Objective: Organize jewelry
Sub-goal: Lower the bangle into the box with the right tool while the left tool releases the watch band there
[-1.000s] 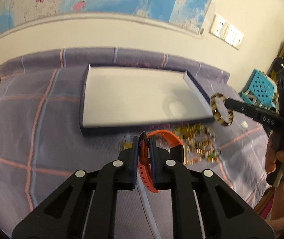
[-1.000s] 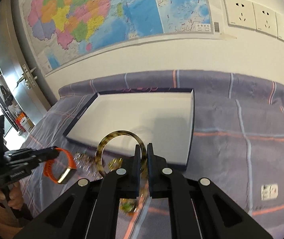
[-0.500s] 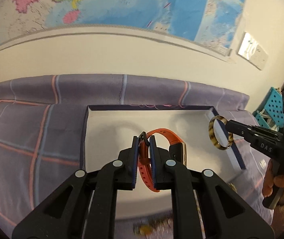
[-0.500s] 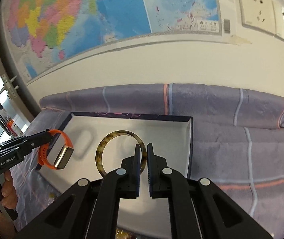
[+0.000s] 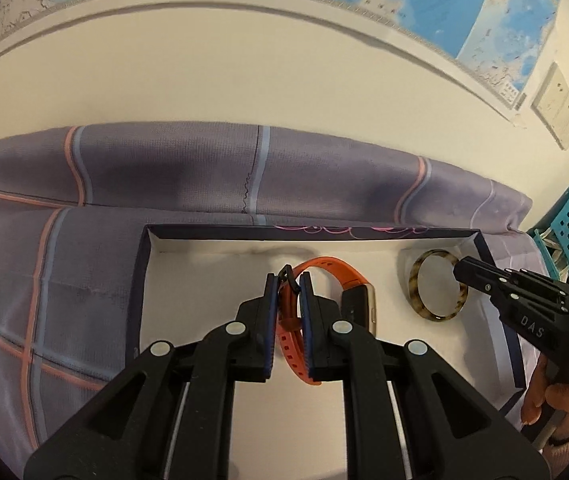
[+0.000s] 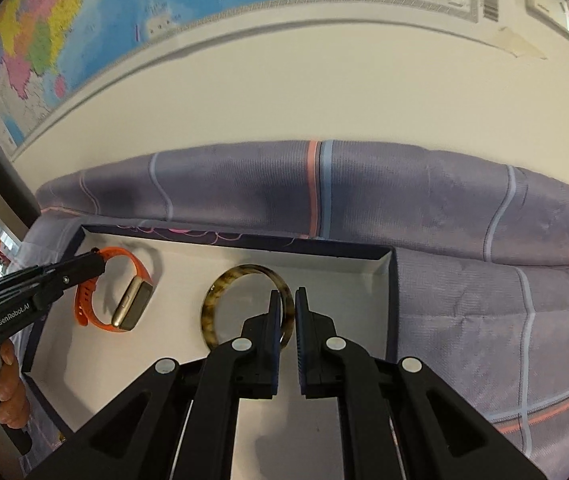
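My left gripper (image 5: 288, 282) is shut on the strap of an orange watch (image 5: 338, 276) with a gold case, held low inside the white tray (image 5: 204, 280). In the right wrist view the left gripper (image 6: 96, 262) and the watch (image 6: 124, 304) are at the left. My right gripper (image 6: 289, 298) is shut on a tortoiseshell bangle (image 6: 220, 300), held upright over the tray's (image 6: 364, 280) right part. In the left wrist view the bangle (image 5: 416, 284) and the right gripper (image 5: 460, 272) are near the tray's right wall.
The tray has a dark blue rim and lies on a purple checked bedspread (image 5: 64, 280), close to its raised back fold (image 6: 404, 200). A cream wall with a map (image 6: 64, 20) is behind. A turquoise perforated stool (image 5: 568, 224) stands at the right.
Both grippers have moved forward and down from above the tray's near edge into the tray, still carrying the watch and the bangle. The loose jewelry pile has left view.
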`<state>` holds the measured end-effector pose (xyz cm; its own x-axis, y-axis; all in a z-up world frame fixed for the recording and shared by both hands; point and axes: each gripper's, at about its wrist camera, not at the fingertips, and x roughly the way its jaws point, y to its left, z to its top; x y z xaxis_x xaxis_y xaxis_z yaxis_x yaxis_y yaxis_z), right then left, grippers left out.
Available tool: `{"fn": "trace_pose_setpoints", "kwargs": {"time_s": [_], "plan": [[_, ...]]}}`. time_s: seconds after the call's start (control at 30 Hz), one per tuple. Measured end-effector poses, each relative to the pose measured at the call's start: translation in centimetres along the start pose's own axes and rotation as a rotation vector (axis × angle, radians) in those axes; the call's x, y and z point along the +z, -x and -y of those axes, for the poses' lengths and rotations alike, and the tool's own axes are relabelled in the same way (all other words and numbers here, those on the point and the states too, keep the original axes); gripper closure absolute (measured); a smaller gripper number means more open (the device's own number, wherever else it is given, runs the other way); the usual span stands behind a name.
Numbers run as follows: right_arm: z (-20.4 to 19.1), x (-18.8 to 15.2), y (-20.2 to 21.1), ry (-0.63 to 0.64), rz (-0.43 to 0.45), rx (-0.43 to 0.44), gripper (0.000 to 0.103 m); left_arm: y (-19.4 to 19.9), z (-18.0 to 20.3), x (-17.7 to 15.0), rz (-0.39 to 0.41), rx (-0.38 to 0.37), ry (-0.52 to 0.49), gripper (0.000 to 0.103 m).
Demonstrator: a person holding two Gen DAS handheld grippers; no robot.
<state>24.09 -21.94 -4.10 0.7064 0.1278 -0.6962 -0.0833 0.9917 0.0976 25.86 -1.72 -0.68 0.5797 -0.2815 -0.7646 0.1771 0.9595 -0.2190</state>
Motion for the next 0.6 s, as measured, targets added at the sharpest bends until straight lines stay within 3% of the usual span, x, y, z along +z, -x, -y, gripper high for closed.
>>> {"fn": "trace_pose_setpoints", "kwargs": {"time_s": [0.13, 0.27, 0.4, 0.53, 0.6], "plan": [[-0.1, 0.2, -0.5, -0.008, -0.011, -0.019, 0.097, -0.9, 0.0, 0.5, -0.026, 0.025, 0.012, 0.091], [-0.3, -0.3, 0.8, -0.007, 0.026, -0.008, 0.093, -0.7, -0.3, 0.4, -0.018, 0.030, 0.013, 0.081], [-0.5, -2.1, 4.6, 0.025, 0.083, 0.078, 0.081, 1.9, -0.3, -0.6, 0.058, 0.048, -0.015, 0.064], [-1.1, -5.3, 8.8, 0.103, 0.123, 0.153, 0.068, 6.6, 0.3, -3.1, 0.157, 0.045, -0.098, 0.058], [-1.6, -7.4, 10.4, 0.148, 0.112, 0.193, 0.067, 8.8, 0.5, -5.1, 0.190, 0.022, -0.143, 0.056]]}}
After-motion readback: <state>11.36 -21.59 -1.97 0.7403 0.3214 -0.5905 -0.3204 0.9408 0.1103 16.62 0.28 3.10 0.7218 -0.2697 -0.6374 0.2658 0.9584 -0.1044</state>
